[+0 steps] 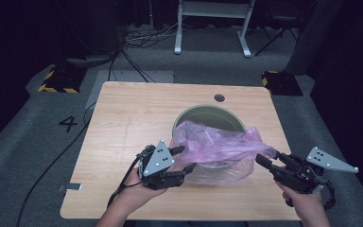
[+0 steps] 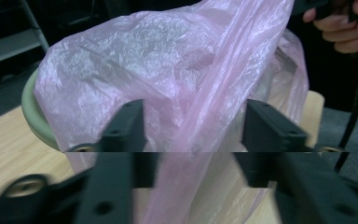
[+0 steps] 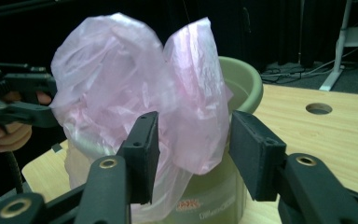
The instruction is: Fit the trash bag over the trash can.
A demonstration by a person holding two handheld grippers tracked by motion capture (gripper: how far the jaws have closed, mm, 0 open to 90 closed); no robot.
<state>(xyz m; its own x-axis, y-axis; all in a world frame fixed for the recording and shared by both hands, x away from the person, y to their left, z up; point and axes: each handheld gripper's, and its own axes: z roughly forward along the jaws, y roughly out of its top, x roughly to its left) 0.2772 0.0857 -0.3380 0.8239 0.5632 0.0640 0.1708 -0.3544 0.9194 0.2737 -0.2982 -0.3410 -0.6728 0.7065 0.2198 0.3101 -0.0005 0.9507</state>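
The near wall of the green bucket (image 1: 211, 117) is hidden behind the pink plastic bag (image 1: 215, 146), and from the high view I cannot tell how deep the bag goes inside. In my left gripper view the lower part of the picture is blurred, and the bag covers almost all of the bucket; I see only a piece of its rim at the left. My right gripper view shows more: the round rim behind the bag, and some small print low on the bucket wall, too small to read.

The bucket stands on the wooden table (image 1: 123, 123), right of its middle. The bag is thin, crumpled and half transparent, draped over the near side of the rim.

My left gripper (image 1: 185, 158) is just beside the bag, jaws wide apart with film between them. My right gripper (image 1: 266, 158) also has its jaws wide, and a stretched corner of the bag reaches to them.
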